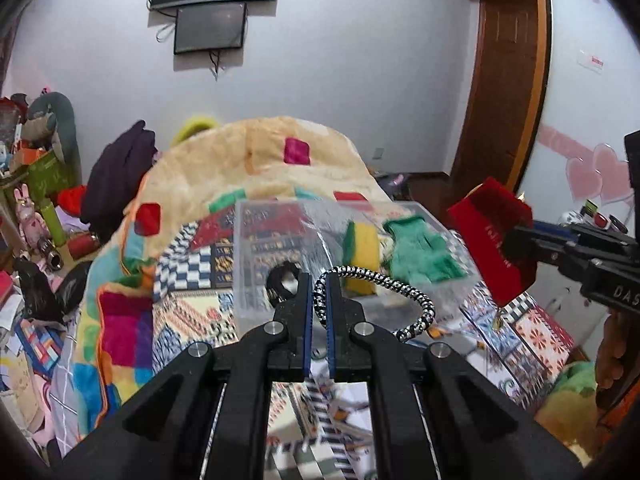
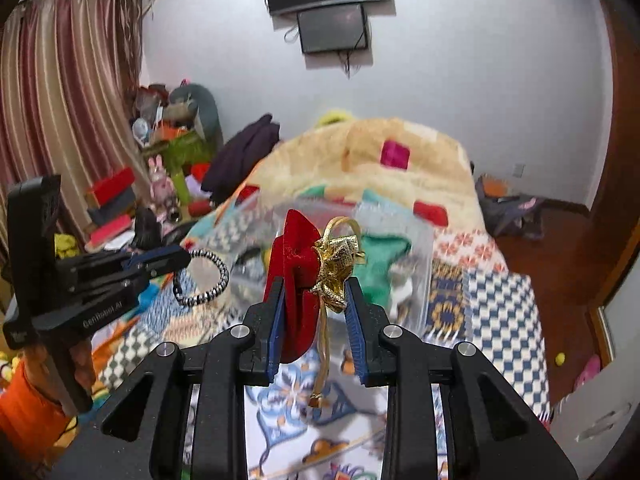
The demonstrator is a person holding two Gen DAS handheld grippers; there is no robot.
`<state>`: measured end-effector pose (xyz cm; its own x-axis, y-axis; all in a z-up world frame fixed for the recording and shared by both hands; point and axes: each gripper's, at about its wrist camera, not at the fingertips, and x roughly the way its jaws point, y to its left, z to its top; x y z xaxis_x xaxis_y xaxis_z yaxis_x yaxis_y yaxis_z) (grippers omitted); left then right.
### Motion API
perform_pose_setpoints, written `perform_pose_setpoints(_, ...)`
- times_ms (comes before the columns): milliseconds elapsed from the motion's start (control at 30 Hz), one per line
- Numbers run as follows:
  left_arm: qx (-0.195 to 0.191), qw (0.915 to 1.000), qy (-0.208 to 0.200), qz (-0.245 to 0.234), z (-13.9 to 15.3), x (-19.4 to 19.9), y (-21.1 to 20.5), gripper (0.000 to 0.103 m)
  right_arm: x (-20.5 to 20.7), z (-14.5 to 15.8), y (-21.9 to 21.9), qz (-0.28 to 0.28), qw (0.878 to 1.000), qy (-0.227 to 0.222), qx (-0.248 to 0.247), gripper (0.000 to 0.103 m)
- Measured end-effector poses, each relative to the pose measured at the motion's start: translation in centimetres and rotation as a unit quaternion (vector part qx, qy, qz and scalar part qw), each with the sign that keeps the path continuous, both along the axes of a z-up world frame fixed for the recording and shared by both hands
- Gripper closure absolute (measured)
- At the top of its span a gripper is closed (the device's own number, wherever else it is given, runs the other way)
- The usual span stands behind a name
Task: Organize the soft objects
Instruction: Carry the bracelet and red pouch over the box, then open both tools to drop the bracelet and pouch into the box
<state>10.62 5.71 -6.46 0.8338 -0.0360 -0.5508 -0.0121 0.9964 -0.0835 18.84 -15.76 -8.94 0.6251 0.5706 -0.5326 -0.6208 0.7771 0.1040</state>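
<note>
Now | left hand-held gripper (image 1: 319, 292) clamps black-white braided hair tie (image 1: 416, 300) | right hand-held gripper (image 2: 315, 296) clamps red velvet pouch (image 2: 298, 276)

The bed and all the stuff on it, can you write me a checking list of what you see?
Surface: bed with patterned sheet and fleece blanket.
Job's things: clear bin holds sponge and green cloth.
Clutter: dark clothes, toys and boxes at left.
Grippers: left gripper shut on striped hair tie; right gripper shut on red pouch.
Cables: dangling under wall screens.
Surroundings: curtain, wooden door.
</note>
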Motion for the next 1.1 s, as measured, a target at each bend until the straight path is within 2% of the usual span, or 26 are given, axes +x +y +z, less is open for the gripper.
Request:
perform_pose_setpoints(300,0.006,0.9993,-0.006,0.037,0.0,2.8,1.2,0.098,2.3,0.5,1.8,-0.015,1.0,-0.014,0.004,0.077)
perform_pose_setpoints(500,0.007,0.9985,0.019,0.05,-1.8,4.9,2.1,0.098,4.5,-1.4,3.0,-0.024,1.0,0.017,-0.01,0.077)
perform_pose_setpoints(733,-0.003,0.998,0.048,0.042,-3.7,6.4,2.1,0.098,5.7,-3.8,3.9,-0.025,0.998,0.047,-0.045,0.077)
perform_pose_setpoints(900,-0.001,0.9978,0.058,0.03,-4.1,6.7,1.7,0.098,6.1,-4.6,4.1,-0.028,0.996,0.058,-0.063,0.073)
perform_pose_setpoints(1100,-0.002,0.9978,0.063,0.02,-4.0,6.1,1.4,0.091,6.2,-4.9,3.8,-0.028,0.994,0.069,-0.076,0.057)
